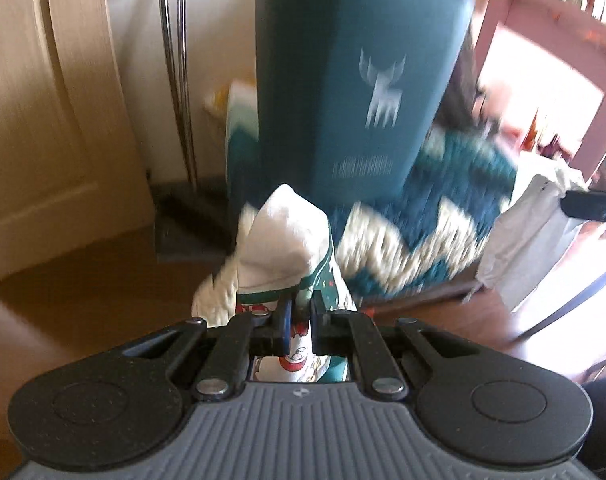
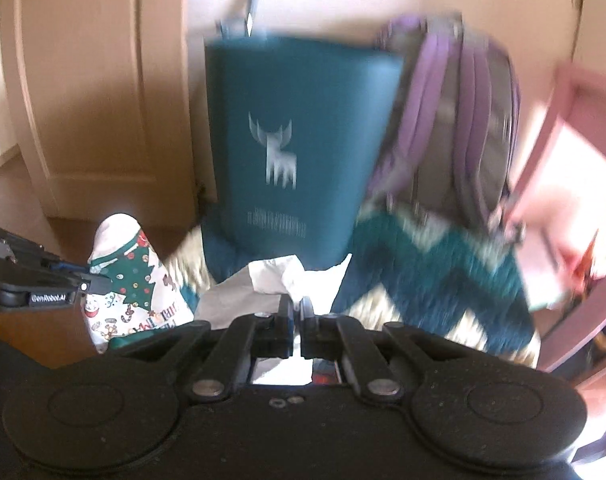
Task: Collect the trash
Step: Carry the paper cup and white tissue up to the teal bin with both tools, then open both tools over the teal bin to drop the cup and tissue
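Both grippers clamped on paper scraps in front of the teal bag

Left gripper (image 1: 299,312) pinches Christmas-print paper (image 1: 281,240) left of the teal bag (image 1: 359,80); right gripper (image 2: 297,312) grips crumpled white paper (image 2: 271,276) below it. Only the right view shows the purple backpack (image 2: 463,120) beside the bag; a zigzag blanket (image 2: 435,264) lies beneath.

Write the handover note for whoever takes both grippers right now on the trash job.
Left gripper: jaws shut on the Christmas-print paper, held off the floor.
Right gripper: jaws shut on the crumpled white paper, also lifted.
Ahead: teal deer-logo bag standing against the wall, purple backpack to its right, zigzag rug beneath.
Done: both scraps picked up.
Left: drop them in a bin. No bin shows in either view, and whether the teal bag is the trash bag cannot be told.
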Available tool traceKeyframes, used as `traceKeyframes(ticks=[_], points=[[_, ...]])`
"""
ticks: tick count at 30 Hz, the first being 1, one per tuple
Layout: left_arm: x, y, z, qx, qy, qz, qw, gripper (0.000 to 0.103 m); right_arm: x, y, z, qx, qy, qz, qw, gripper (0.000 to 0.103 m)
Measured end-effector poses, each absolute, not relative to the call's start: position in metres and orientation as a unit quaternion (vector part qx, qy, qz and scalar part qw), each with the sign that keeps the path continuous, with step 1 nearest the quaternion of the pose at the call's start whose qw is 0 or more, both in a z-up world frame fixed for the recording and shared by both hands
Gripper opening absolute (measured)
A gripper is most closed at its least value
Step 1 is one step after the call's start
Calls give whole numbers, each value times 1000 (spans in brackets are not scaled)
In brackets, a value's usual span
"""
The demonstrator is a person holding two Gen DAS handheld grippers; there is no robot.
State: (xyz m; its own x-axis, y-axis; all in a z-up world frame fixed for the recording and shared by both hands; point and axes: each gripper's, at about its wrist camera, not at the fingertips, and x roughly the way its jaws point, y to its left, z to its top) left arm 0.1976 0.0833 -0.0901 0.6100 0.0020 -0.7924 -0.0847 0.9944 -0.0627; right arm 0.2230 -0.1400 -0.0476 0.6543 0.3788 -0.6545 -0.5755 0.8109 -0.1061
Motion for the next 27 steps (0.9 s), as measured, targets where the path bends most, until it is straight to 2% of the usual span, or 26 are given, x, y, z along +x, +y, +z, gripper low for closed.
traceKeyframes(ticks=[18,23,27], points=[[282,77,157,-22,252,-1,968,8,269,-116,106,-181,155,271,933,1],[319,64,203,-5,209,8,978,9,296,-102,132,-174,130,261,940,1],[352,56,216,3,194,10,981,9,324,-94,133,-170,128,255,943,1]])
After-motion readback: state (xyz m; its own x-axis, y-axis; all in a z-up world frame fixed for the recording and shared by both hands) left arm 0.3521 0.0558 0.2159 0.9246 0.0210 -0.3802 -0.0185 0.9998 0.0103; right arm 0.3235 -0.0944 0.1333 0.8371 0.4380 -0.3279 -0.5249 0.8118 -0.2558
